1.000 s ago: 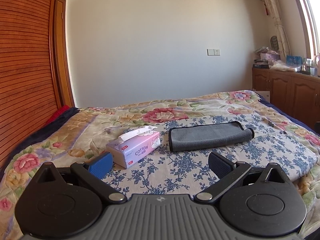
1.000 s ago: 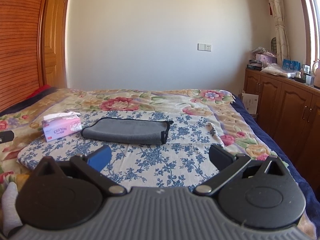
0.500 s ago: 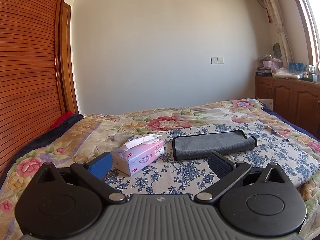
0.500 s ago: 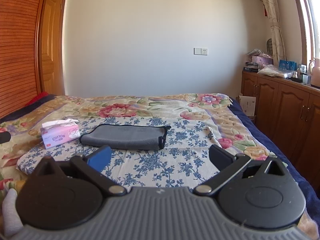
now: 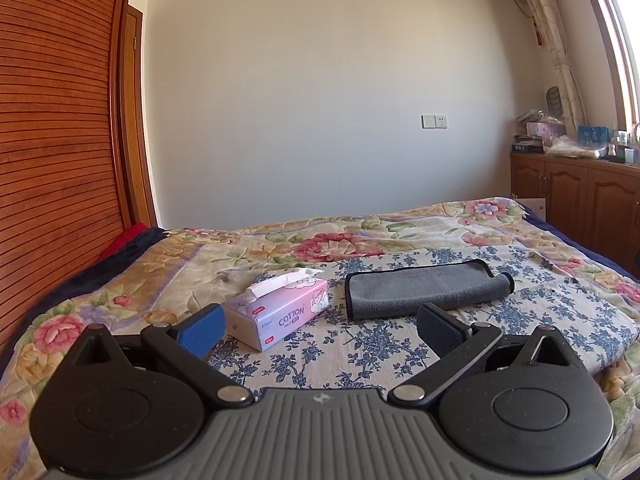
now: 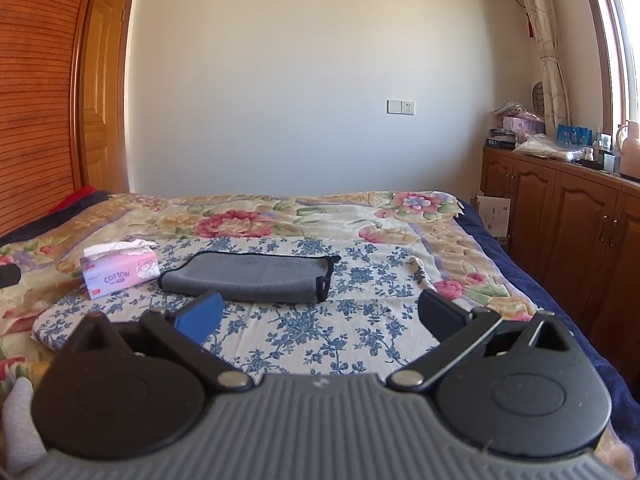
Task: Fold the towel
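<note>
A grey towel with dark trim (image 5: 424, 286) lies folded into a long strip on a blue-flowered cloth (image 5: 360, 344) on the bed. It also shows in the right wrist view (image 6: 252, 278). My left gripper (image 5: 320, 330) is open and empty, held above the bed in front of the towel. My right gripper (image 6: 318, 316) is open and empty, in front of the towel and apart from it.
A pink tissue box (image 5: 280, 312) stands just left of the towel, also in the right wrist view (image 6: 118, 272). Wooden cabinets (image 6: 568, 224) with clutter on top line the right wall. A slatted wooden wardrobe (image 5: 52, 152) stands left. The bed's right edge (image 6: 560, 300) drops off.
Both grippers have tilted upward and drawn back a little, so the towel and bed sit lower in both views. The towel and tissue box have not moved.
</note>
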